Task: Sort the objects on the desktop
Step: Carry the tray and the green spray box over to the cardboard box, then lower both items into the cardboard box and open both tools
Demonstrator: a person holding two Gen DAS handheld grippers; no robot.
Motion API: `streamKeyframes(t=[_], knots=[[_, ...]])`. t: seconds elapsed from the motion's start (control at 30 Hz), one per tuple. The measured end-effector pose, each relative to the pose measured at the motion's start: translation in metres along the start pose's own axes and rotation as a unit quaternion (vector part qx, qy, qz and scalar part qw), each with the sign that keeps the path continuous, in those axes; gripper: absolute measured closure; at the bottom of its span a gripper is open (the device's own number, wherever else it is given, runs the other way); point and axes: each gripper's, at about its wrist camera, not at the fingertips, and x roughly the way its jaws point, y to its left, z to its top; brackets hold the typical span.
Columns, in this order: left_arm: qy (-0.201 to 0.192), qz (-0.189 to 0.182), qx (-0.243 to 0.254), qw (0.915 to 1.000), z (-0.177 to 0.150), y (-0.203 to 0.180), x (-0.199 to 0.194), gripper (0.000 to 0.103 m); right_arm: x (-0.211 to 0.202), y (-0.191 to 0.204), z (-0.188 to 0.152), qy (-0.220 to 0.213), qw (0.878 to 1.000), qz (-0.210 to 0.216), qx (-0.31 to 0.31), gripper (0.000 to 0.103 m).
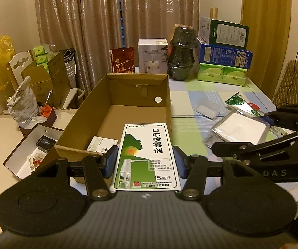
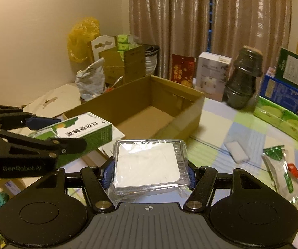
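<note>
While our left gripper clamps 1 green-and-white spray box between its blue pads, the box hangs over the near end of 1 open cardboard box. Inside that carton we see 1 small white pack on the floor, near the front wall. Our right gripper pinches 1 clear plastic case w/ a white insert, just right of the carton's near corner. On the checked tablecloth beyond: 1 small white block & 1 green sachet, apart from each other.
</note>
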Motion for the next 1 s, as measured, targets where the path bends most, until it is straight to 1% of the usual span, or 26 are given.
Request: streamKeyframes(t=[0.17,0.43,0.77,1.0], knots=[[0.000,-0.004,-0.007,1.0000,0.005,0.012,0.009,0.052,0.016,0.003,0.015,0.001,1.000,0.007,-0.004,0.041],[0.003,0.003,-0.017,0.9998,0.018,0.041,0.032,0.052,0.048,0.002,0.037,0.006,1.000,0.016,0.002,0.041],[0.016,0.016,-0.009,0.9997,0.036,0.080,0.075,0.052,0.097,0.001,0.050,0.032,0.999,0.021,0.010,0.041],[0.022,0.003,-0.011,0.9997,0.042,0.095,0.105,0.052,0.120,0.001,0.056,0.040,0.999,0.021,0.019,0.041]])
